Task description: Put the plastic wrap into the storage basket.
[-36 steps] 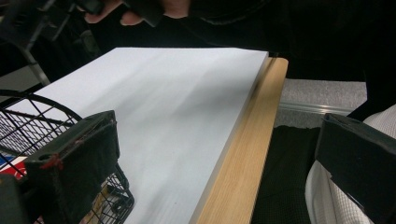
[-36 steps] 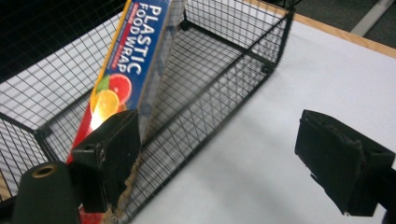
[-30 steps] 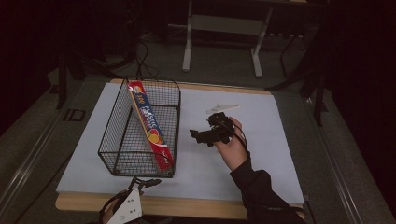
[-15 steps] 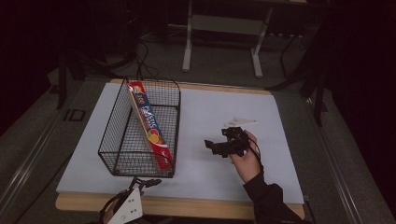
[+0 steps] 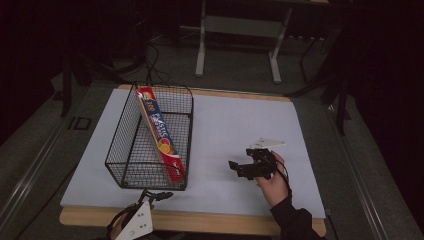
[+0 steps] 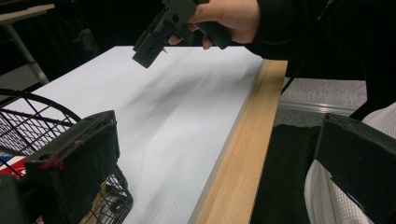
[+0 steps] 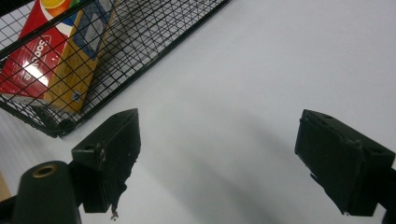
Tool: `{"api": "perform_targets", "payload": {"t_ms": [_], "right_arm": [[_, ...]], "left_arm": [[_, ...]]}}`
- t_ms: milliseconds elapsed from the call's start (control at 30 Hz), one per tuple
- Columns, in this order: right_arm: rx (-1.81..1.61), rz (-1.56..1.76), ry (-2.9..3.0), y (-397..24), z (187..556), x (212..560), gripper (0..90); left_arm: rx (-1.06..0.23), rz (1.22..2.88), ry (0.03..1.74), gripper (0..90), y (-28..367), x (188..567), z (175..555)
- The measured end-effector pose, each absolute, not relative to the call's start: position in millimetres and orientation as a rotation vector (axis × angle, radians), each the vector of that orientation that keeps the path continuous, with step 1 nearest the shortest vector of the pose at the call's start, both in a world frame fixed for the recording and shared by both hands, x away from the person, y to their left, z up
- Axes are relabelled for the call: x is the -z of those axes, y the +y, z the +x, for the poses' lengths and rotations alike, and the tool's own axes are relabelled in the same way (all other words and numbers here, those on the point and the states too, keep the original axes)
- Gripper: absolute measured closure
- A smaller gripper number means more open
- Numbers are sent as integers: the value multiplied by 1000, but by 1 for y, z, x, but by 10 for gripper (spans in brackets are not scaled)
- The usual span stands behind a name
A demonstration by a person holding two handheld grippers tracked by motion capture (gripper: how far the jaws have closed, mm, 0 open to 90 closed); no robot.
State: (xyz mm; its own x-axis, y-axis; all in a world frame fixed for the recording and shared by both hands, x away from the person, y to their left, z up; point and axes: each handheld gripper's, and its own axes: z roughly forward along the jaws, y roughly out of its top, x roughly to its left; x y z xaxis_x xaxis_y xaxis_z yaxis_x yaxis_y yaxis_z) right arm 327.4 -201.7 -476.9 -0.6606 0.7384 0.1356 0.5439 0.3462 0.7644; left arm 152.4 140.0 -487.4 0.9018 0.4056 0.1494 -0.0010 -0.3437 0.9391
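Since earlier frame, we see right claw (image 5: pixel 239 168) drawn back from black wire basket (image 5: pixel 131 172) toward near right of white-topped desk (image 5: pixel 225 120), lower too. Its jaws wide apart, nothing between. Long red-and-yellow snack box (image 5: pixel 161 134) leans inside basket: placing looks done. Left claw (image 5: pixel 159 195) at desk's near edge, jaws apart, empty. We judge only retreat left.

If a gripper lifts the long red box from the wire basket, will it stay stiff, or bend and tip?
The long red box looks like printed cardboard with straight edges, so it probably stays stiff. It leans diagonally in the wire basket, so a push would likely tip or slide it. Being long and narrow, it may swing if gripped at one end.
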Motion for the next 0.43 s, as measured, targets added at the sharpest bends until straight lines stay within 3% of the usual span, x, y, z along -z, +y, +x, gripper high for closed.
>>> {"api": "perform_targets", "payload": {"t_ms": [433], "right_arm": [[-1172,1111,2370,-202,328,487,144]], "left_arm": [[-429,1885,296,1,141,487,152]]}}
